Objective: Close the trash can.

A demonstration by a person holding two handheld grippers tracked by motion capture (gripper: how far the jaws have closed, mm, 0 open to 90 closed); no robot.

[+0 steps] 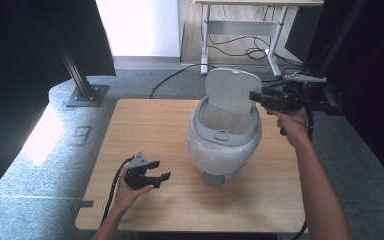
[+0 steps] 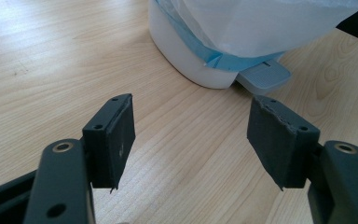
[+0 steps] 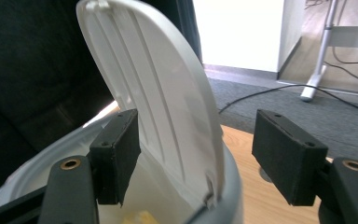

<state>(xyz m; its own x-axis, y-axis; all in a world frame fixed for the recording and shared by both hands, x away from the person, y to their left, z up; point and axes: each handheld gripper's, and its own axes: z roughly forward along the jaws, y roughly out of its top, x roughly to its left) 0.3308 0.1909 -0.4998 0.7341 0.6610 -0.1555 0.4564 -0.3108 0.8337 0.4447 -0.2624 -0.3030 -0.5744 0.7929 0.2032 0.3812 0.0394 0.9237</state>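
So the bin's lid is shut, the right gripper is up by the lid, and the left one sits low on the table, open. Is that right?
Not quite: the lid is raised, standing upright above the bin, as the high view shows. The rest holds: the right gripper is up at the lid's edge, jaws apart, and the left gripper sits low on the table, open.

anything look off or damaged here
Mostly tidy. The foam pads on the left claw are frayed and chipped along their edges. The pedal bin stands upright on the table, lid open.
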